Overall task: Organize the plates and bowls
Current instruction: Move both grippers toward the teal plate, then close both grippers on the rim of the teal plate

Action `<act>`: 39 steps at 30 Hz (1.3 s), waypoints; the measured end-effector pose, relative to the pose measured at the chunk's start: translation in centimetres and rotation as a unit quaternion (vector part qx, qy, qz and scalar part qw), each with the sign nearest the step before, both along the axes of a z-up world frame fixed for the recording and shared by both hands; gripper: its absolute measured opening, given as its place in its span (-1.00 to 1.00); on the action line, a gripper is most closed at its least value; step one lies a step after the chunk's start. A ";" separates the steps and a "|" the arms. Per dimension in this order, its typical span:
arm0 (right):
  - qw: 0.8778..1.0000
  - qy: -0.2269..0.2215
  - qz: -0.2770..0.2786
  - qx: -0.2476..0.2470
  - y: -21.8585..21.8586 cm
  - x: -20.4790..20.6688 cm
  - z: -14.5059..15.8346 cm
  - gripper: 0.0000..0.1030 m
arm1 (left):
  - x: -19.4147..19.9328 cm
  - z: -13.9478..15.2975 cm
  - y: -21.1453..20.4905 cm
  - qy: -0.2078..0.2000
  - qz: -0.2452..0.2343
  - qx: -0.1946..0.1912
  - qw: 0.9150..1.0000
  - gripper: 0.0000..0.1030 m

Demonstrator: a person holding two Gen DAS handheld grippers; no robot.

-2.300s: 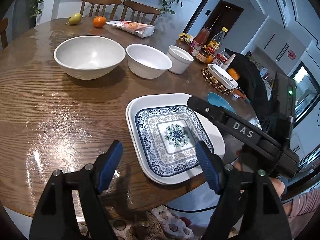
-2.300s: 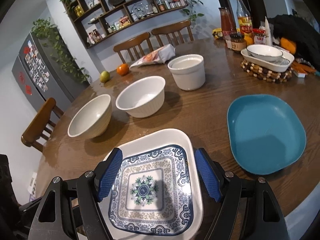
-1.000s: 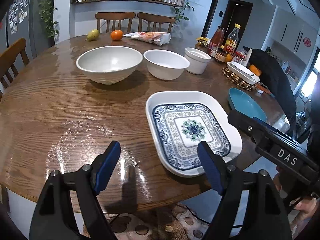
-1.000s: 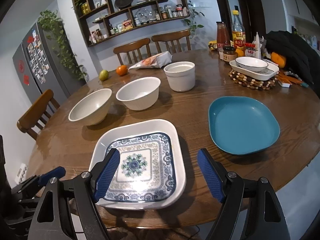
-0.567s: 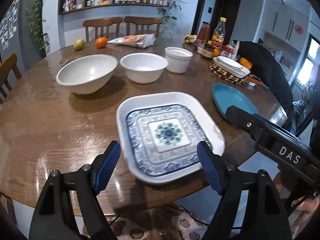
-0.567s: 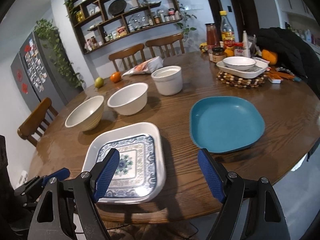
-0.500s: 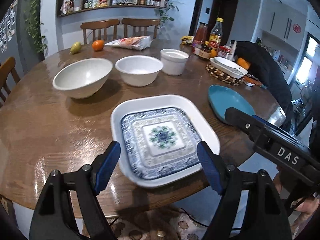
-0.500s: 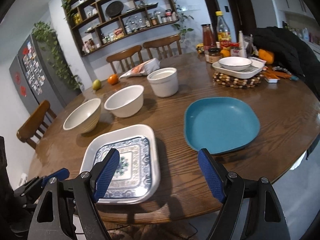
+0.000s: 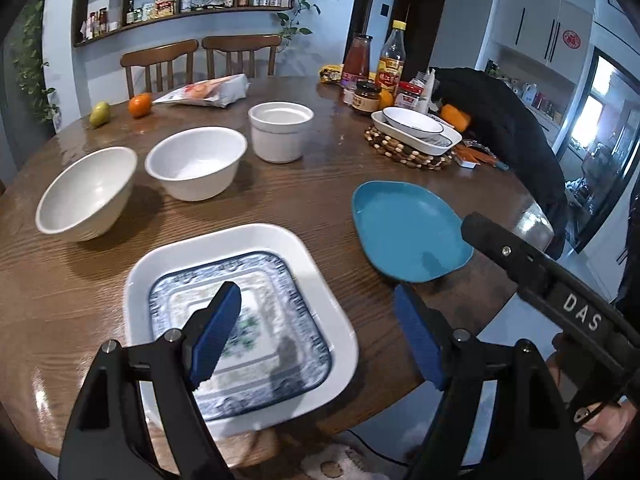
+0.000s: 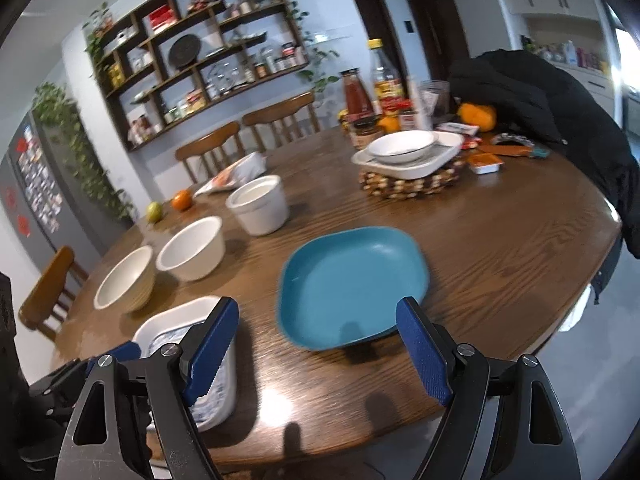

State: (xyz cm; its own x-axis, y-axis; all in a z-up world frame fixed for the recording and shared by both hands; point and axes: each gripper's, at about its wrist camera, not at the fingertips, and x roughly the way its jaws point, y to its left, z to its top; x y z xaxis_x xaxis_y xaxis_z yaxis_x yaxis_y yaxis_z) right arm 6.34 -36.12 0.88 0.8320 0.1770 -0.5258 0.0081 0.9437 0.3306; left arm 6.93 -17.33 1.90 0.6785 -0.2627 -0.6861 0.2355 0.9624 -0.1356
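Wooden table (image 10: 500, 248); right gripper (image 10: 320, 350) wide and empty, teal plate (image 10: 352, 280) just ahead; left gripper (image 9: 320, 334) likewise wide; approach the near rim level, probably.

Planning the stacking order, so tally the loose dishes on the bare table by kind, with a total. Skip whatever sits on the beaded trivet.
White bowls: 3, the wide bowl, the middle bowl and the straight-sided bowl
Plates: 2, the patterned plate and the blue plate
Total: 5
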 end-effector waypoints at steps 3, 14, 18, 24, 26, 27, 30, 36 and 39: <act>1.000 0.011 -0.007 0.025 -1.9 1.0 -0.8 0.59 | 1.0 -0.4 -1.1 0.014 -0.006 -0.002 1.000 0.49; 0.999 0.031 -0.010 0.042 -4.5 3.9 -2.6 0.54 | 3.9 -1.9 -3.8 0.054 -0.019 -0.029 0.998 0.34; 0.998 0.037 -0.012 0.045 -4.8 5.0 -3.0 0.47 | 4.7 -1.9 -4.2 0.061 -0.017 -0.037 0.997 0.31; 0.998 0.047 -0.005 0.048 -5.0 6.4 -3.4 0.29 | 5.3 -1.9 -5.5 0.061 -0.029 -0.037 0.997 0.25; 0.997 0.051 0.000 0.056 -5.2 6.8 -3.6 0.29 | 5.6 -2.2 -5.8 0.068 -0.032 -0.036 0.997 0.24; 0.997 0.055 0.003 0.059 -5.2 7.0 -3.8 0.29 | 5.8 -2.4 -5.9 0.073 -0.034 -0.037 0.996 0.23; 0.996 0.062 0.011 0.056 -4.9 7.3 -4.0 0.29 | 6.2 -2.7 -6.2 0.082 -0.038 -0.039 0.995 0.22; 0.997 0.057 0.009 0.054 -4.9 7.8 -4.4 0.29 | 6.8 -3.4 -6.5 0.094 -0.041 -0.037 0.994 0.18; 0.997 0.062 0.012 0.047 -4.7 8.0 -4.5 0.28 | 7.0 -3.7 -6.7 0.096 -0.042 -0.038 0.994 0.11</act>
State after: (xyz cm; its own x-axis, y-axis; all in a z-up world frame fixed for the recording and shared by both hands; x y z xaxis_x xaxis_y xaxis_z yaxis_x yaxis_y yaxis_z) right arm 14.31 -40.83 -3.62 0.7561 0.2502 -0.6048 0.0324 0.9087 0.4163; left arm 13.94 -24.00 -1.79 0.5094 -0.3692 -0.7773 0.2781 0.9254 -0.2573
